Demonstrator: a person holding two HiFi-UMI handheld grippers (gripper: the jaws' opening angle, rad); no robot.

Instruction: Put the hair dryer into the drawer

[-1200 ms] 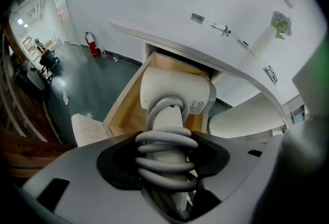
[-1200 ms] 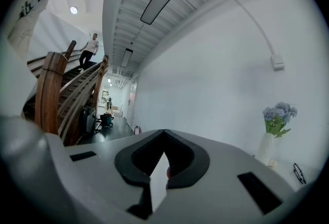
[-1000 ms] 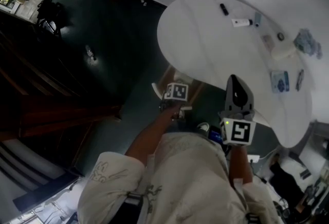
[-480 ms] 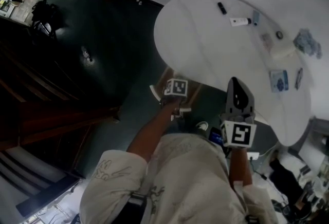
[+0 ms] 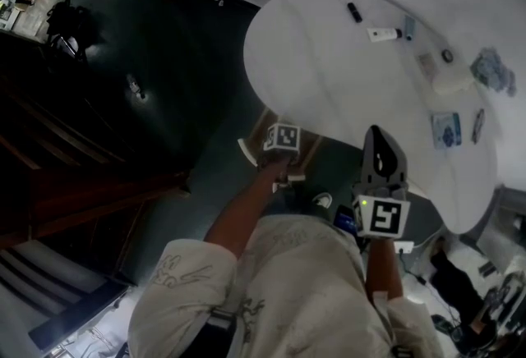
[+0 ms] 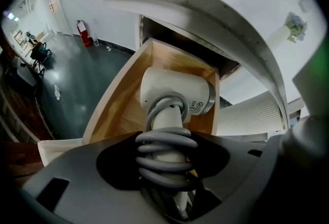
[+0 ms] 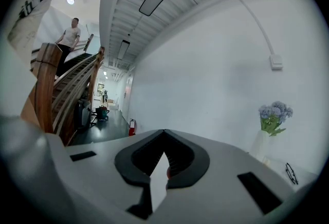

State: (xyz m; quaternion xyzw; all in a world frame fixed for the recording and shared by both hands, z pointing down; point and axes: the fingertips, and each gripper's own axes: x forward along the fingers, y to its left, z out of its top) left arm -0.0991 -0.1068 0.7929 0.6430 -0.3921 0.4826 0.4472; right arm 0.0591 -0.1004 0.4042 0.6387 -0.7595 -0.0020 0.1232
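Left gripper [image 6: 167, 138]: fingers [image 6: 97, 166] grasping hair dryer [image 6: 175, 95] (grey cord [image 6: 167, 155] coiled round handle), over open wooden drawer [image 6: 115, 99]. Right gripper [image 7: 164, 133]: clenched, empty.

Dim, murky head view — fisheye-warped, black-vignetted gripper views.

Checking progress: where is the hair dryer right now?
Left gripper view, centre: the white hair dryer, grey cord wound round its handle, is clamped in the left gripper, head down over the open wooden drawer beneath the white table's rim.
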